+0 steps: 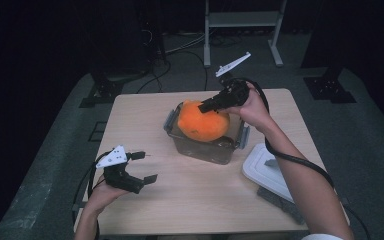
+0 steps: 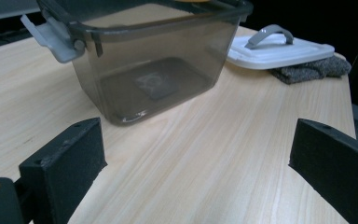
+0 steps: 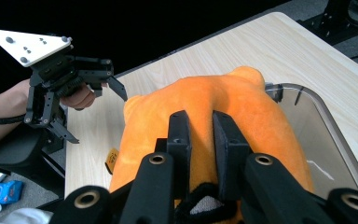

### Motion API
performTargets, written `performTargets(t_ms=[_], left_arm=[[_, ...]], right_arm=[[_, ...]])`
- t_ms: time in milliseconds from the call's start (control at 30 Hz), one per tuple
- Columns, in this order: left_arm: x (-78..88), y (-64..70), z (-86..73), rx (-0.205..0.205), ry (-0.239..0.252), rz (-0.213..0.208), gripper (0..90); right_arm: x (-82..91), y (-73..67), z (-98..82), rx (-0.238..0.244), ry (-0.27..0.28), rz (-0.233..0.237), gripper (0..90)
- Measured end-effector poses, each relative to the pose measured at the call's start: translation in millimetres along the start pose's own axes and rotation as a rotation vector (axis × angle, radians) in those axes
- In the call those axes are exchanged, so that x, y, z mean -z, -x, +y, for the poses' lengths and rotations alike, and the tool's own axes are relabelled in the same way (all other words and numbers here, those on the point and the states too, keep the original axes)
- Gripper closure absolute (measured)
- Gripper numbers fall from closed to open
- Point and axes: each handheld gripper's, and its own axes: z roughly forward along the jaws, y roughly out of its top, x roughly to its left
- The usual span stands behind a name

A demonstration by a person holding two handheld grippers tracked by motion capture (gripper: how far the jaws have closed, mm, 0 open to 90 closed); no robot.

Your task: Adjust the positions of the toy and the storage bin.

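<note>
Fuzzy plush toy (image 1: 203, 121), smoky plastic box (image 1: 207, 148)

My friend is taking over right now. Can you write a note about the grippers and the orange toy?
Right gripper: jaws shut on the orange plush toy, holding it at the mouth of the clear box.
Left gripper: jaws open, nothing held, near the table's front left.
White lid lies off, right of the box.
Done: toy gripped.
Left: lower it in, let go, probably fit the lid.

You have a pale wooden table (image 1: 145, 120) before you. On it stands a clear plastic box (image 1: 207, 147) near the middle, and to its right a white lid (image 1: 267, 170) lies on a grey cloth (image 1: 285, 204) at the table's edge.
</note>
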Motion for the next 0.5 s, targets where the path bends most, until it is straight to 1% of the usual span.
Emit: performTargets(t_ms=[67, 167, 233, 367, 500], left_arm=[[-0.1, -0.4, -0.2, 0.002, 0.000, -0.001, 2.6], [1.4, -0.6, 1.5, 0.007, 0.019, -0.003, 2.6], [2.2, -0.6, 1.7, 0.001, 0.016, 0.000, 2.6], [2.6, -0.6, 0.6, 0.006, 0.015, -0.001, 2.6], [4.9, -0.7, -1.2, 0.008, 0.013, 0.001, 2.6]], right_arm=[[-0.1, 0.6, -0.1, 0.000, -0.003, -0.002, 77.7], [0.7, 2.8, -0.6, -0.001, 0.002, -0.006, 77.8], [0.6, 3.7, -1.1, -0.003, 0.001, -0.008, 77.8], [-0.8, 6.3, -2.5, -0.008, 0.000, -0.011, 77.8], [-6.2, 10.6, -5.7, -0.019, -0.010, -0.011, 77.8]])
